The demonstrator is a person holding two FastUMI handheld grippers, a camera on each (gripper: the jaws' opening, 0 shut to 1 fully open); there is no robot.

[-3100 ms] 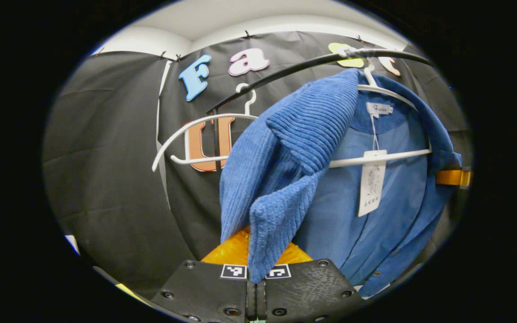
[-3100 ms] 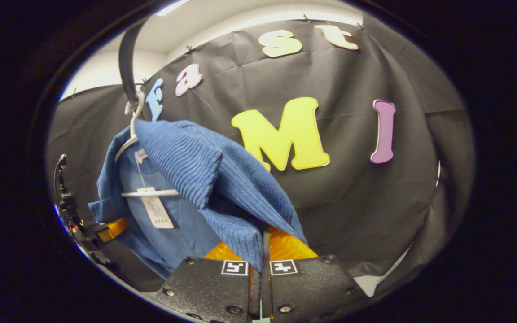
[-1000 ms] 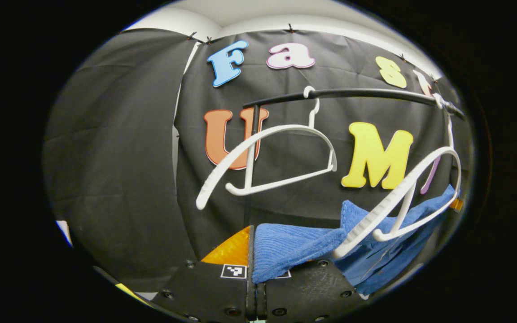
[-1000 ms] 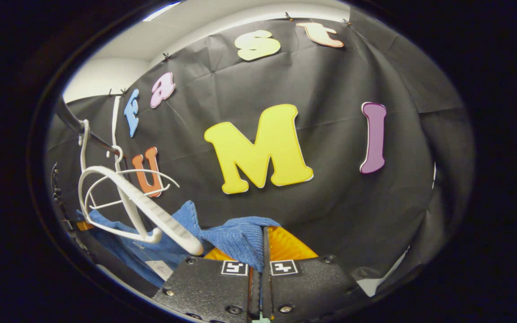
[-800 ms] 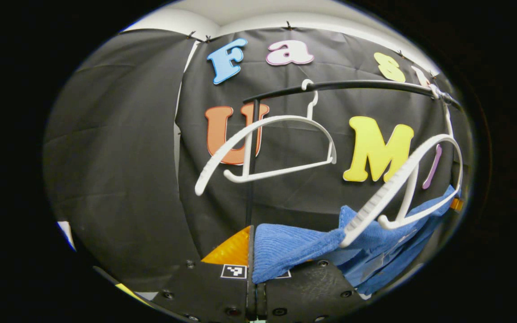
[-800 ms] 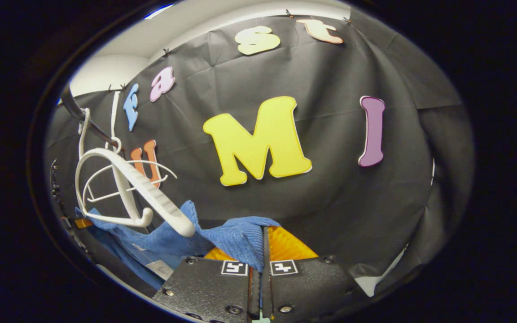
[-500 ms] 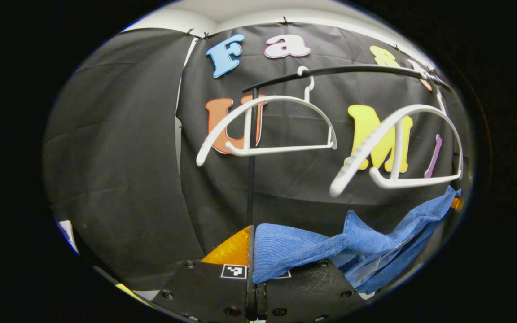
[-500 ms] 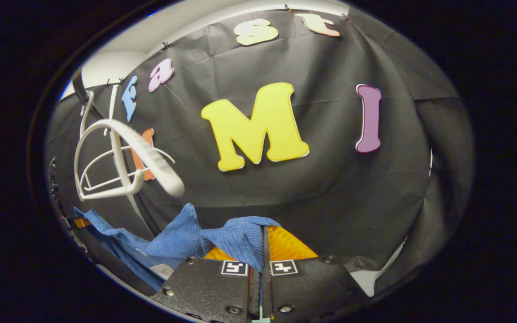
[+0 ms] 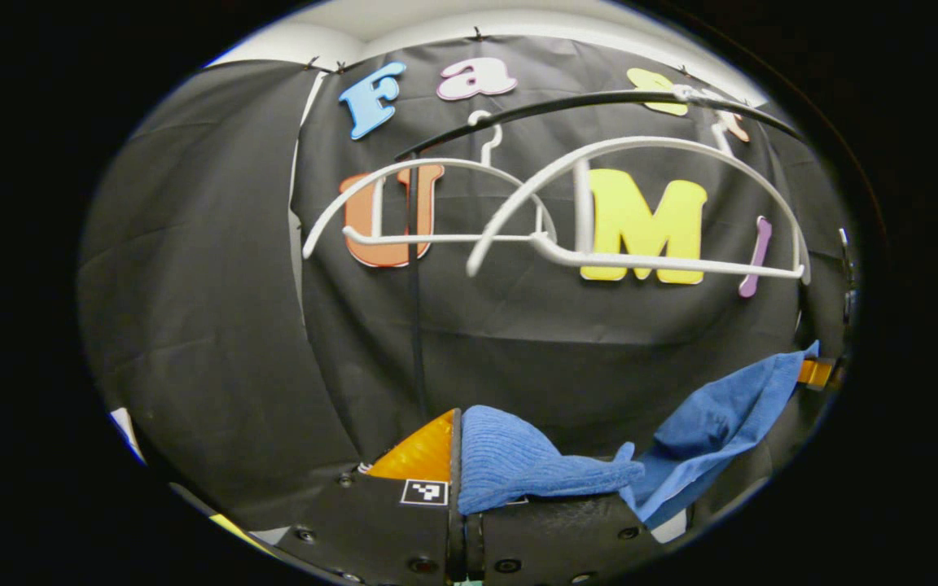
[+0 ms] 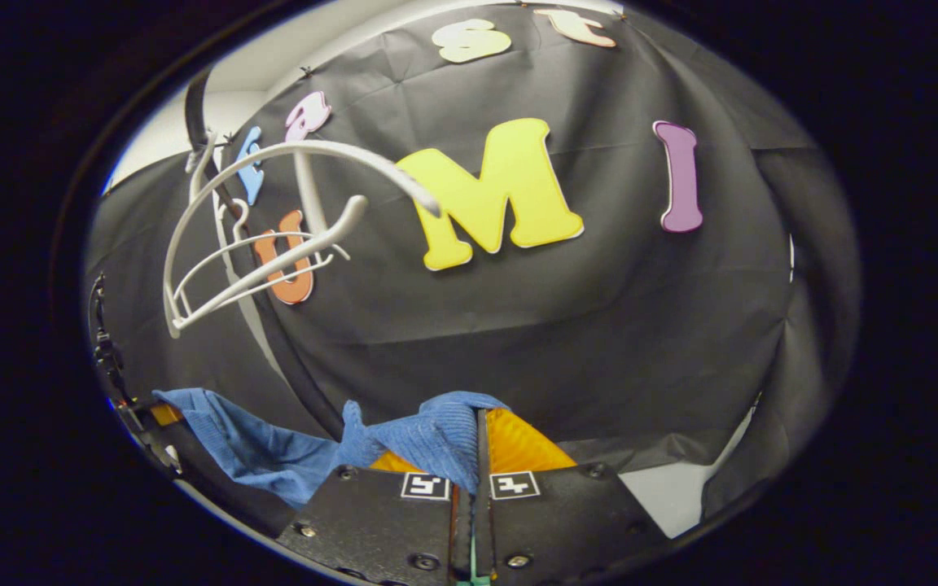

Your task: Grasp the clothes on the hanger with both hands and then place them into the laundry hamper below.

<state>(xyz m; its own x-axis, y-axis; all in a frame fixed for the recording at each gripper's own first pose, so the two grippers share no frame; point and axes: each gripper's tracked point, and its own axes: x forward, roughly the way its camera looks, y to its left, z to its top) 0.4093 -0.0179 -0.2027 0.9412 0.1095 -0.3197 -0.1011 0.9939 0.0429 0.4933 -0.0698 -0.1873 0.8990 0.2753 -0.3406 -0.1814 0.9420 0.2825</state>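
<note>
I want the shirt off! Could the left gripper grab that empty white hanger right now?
Probably not yet. The left gripper is shut on the blue shirt, so its fingers are busy. The hanger hangs bare on the rail above, with nothing in between, but the shirt must be let go first.

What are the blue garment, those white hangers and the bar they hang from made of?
Blue garment: seemingly corduroy-like ribbed cloth, matte; fine ridges show where the left claw pinches it. White hangers: probably moulded plastic, smooth, slightly glossy, with grooved shoulders. Black rail: thin, dark, faint sheen; perhaps coated metal, hard to tell.
</note>
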